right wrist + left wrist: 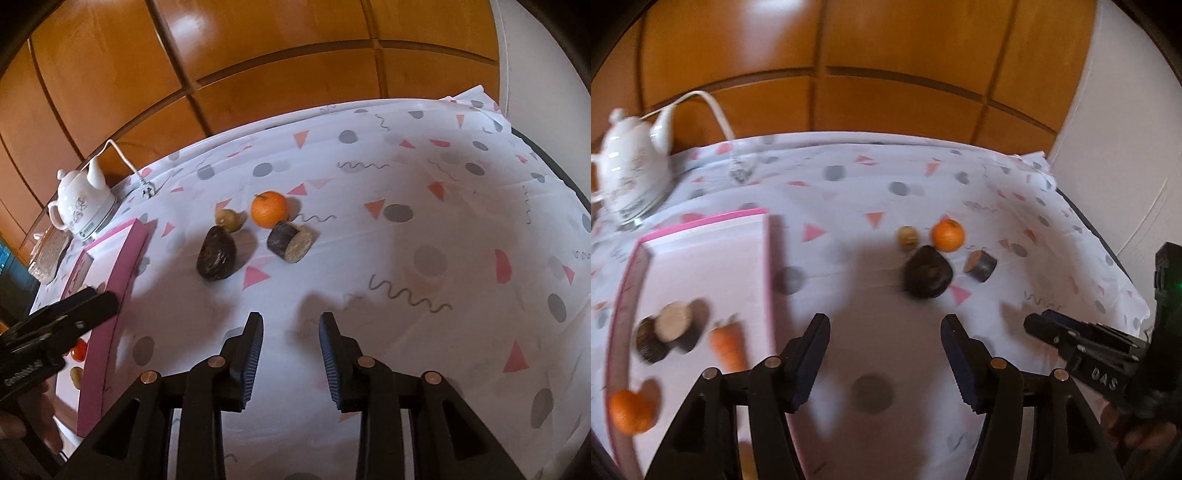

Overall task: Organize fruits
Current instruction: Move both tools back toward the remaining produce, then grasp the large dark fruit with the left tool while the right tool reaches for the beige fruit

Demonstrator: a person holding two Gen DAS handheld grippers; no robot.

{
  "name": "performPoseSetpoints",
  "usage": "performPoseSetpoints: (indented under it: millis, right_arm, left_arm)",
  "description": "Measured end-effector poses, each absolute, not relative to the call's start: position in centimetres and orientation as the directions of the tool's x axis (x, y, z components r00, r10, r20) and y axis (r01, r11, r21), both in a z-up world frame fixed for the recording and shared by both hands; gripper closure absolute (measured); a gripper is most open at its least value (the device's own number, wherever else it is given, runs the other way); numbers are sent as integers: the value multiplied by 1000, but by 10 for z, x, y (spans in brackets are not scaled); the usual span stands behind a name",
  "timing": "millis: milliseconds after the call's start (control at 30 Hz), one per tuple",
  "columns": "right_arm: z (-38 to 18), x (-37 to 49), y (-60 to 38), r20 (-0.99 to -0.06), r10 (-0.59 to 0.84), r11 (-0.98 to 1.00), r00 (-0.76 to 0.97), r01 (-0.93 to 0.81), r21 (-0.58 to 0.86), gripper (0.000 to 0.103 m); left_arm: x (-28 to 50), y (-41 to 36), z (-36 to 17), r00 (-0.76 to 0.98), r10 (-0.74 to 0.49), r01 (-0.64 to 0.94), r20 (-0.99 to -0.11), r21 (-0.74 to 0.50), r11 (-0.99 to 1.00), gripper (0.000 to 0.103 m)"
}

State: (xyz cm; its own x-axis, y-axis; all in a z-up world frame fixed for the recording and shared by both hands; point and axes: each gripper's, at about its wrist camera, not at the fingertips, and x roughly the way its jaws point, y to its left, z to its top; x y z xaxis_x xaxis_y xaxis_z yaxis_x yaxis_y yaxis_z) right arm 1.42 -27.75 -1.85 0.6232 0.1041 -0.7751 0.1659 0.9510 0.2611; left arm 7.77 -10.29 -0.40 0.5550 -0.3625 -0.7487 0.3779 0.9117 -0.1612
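On the patterned tablecloth lie an orange (948, 235) (269, 208), a small yellow-brown fruit (908, 236) (229, 220), a dark avocado-like fruit (926, 272) (217, 257) and a dark cut piece with a pale face (979, 265) (291, 242). The pink tray (701, 266) (110, 295) at the left holds two dark cut pieces (665, 330), a carrot (727, 345) and an orange (629, 410). My left gripper (884, 328) is open and empty above the cloth, short of the loose fruits. My right gripper (291, 325) is open and empty, also short of them; it shows at the right of the left wrist view (1045, 326).
A white teapot (626, 166) (83, 206) with a white cord stands at the far left corner. A wooden panelled wall runs behind the table. The table's right edge (1108, 243) drops off beside a white surface. A dark object lies beyond the tray's left side (14, 273).
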Motion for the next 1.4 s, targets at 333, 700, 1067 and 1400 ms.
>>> performPoseSetpoints:
  millis: [333, 700, 1067, 1400]
  right_arm:
    - [-18, 24, -301, -778, 78, 944, 623, 206, 260, 71]
    - [-15, 38, -308, -774, 76, 945, 629, 202, 257, 71]
    - [-4, 71, -275, -745, 215, 952, 631, 35, 305, 71]
    - [-15, 136, -227, -790, 260, 965, 555, -129, 227, 72]
  left_arm:
    - [120, -160, -31, 496, -374, 429, -784, -154, 890, 40]
    - [144, -165, -49, 443, -454, 428, -773, -263, 865, 55]
    - [77, -119, -42, 487, -409, 407, -772, -213, 888, 55]
    - [61, -112, -44, 519, -369, 376, -771, -182, 909, 55]
